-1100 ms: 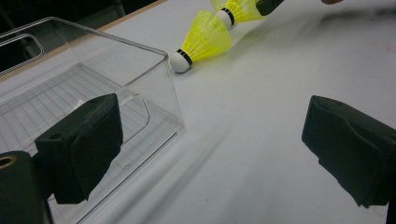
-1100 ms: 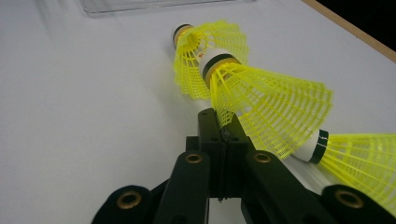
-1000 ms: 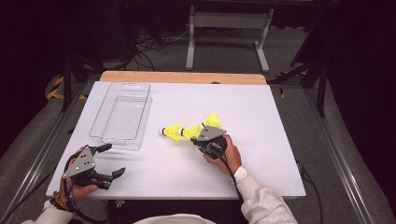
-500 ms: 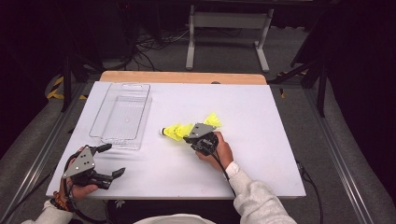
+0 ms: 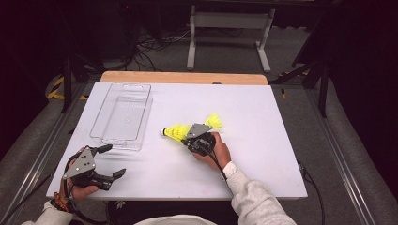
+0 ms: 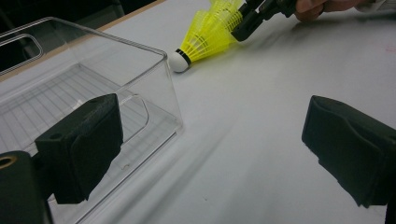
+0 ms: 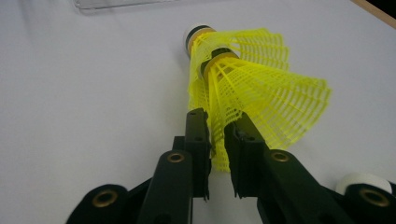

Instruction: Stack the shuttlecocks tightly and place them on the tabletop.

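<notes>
Right gripper (image 5: 191,136) has slid left since a second ago, and the nested shuttlecocks (image 5: 174,131) went left with it; left gripper (image 5: 110,161) hasn't budged. From my remote seat: right jaws nearly shut, pinching the yellow skirt rim of the shuttlecocks (image 7: 243,88), mesh squeezed between the two black jaws in the right gripper view. I count two stacked there, one pushed inside the other, both cork heads pointing far. Stack lies on its side on the white table (image 5: 263,117), mid-table, white cork end aimed left toward the clear bin (image 5: 123,116). Cork is near the bin's near right corner but not touching. Another yellow shuttlecock (image 5: 214,121) sits just right of the right gripper, its skirt pointing far right. White cork (image 7: 359,181) peeks at the bottom right of the right gripper view. Left gripper is wide open, holding nothing, at the near left of the table, just near of the bin. Left gripper view: bin wall (image 6: 140,74) beside one jaw, shuttlecocks (image 6: 205,35) beyond, right gripper (image 6: 245,21) on them.
</notes>
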Available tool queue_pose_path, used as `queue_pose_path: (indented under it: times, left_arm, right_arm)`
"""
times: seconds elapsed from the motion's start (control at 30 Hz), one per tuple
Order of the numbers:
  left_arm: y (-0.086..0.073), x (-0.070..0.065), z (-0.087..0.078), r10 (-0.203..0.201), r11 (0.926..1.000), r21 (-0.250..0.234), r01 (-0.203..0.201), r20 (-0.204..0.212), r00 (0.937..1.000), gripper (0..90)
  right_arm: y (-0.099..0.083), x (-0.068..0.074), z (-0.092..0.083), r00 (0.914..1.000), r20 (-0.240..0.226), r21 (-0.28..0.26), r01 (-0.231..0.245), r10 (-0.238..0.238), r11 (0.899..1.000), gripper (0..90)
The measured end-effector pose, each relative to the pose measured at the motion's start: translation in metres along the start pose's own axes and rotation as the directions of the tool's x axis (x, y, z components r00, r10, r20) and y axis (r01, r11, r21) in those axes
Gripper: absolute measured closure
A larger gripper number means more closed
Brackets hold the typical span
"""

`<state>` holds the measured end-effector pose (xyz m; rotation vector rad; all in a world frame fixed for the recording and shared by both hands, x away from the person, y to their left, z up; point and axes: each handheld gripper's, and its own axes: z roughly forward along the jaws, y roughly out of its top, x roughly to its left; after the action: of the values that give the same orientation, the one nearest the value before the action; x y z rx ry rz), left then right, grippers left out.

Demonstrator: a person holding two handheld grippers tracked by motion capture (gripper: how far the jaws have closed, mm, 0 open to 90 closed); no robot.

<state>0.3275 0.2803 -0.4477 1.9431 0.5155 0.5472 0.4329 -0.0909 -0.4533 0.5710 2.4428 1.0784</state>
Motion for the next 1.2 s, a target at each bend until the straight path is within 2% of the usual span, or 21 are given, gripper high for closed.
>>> queue_pose_path:
  times: [0.03, 0.1, 0.27, 0.33, 0.47, 0.57, 0.77, 0.97, 1.2]
  left_arm:
    - [0.0, 0.0, 0.0, 0.0, 1.0, 0.0, 0.0, 0.0, 1.0, 6.4]
    - [0.0, 0.0, 0.0, 0.0, 1.0, -0.001, 0.0, 0.0, 1.0, 6.4]
    - [0.0, 0.0, 0.0, 0.002, 1.0, -0.006, -0.002, 0.003, 1.0, 6.4]
    - [0.0, 0.0, 0.0, 0.003, 1.0, -0.004, -0.003, 0.003, 1.0, 6.4]
    - [0.0, 0.0, 0.0, 0.004, 1.0, -0.002, -0.004, 0.005, 1.0, 6.4]
    - [0.0, -0.001, 0.0, 0.002, 1.0, 0.001, -0.002, 0.007, 1.0, 6.4]
    - [0.0, 0.0, 0.001, 0.001, 1.0, 0.002, -0.001, 0.008, 1.0, 6.4]
    - [0.0, 0.0, 0.0, 0.002, 1.0, 0.001, -0.002, 0.01, 1.0, 6.4]
    - [0.0, 0.0, 0.001, 0.003, 1.0, 0.0, -0.003, 0.012, 0.9999, 6.5]
  right_arm:
    - [-0.001, 0.0, 0.0, 0.9999, -0.006, -0.002, -0.013, 0.013, 1.0, 72.0]
    - [-0.001, 0.0, -0.001, 0.9998, 0.0, 0.0, -0.019, 0.019, 1.0, 69.6]
    - [-0.002, -0.001, -0.008, 0.9996, -0.011, -0.004, -0.027, 0.027, 1.0, 69.5]
    - [-0.002, -0.003, -0.014, 0.9997, -0.009, -0.007, -0.024, 0.024, 1.0, 76.2]
    - [-0.001, -0.004, -0.014, 0.9998, -0.01, -0.007, -0.015, 0.015, 1.0, 87.7]
    - [0.0, -0.002, -0.013, 1.0, -0.008, -0.01, 0.001, -0.001, 1.0, 90.0]
    - [0.005, 0.002, -0.011, 0.9994, 0.007, -0.017, 0.034, -0.034, 0.999, 90.0]
    - [0.002, 0.002, -0.005, 0.9998, 0.001, 0.004, 0.022, -0.022, 1.0, 86.9]
    - [0.0, 0.0, -0.002, 0.9996, 0.026, 0.02, 0.013, -0.014, 1.0, 81.9]
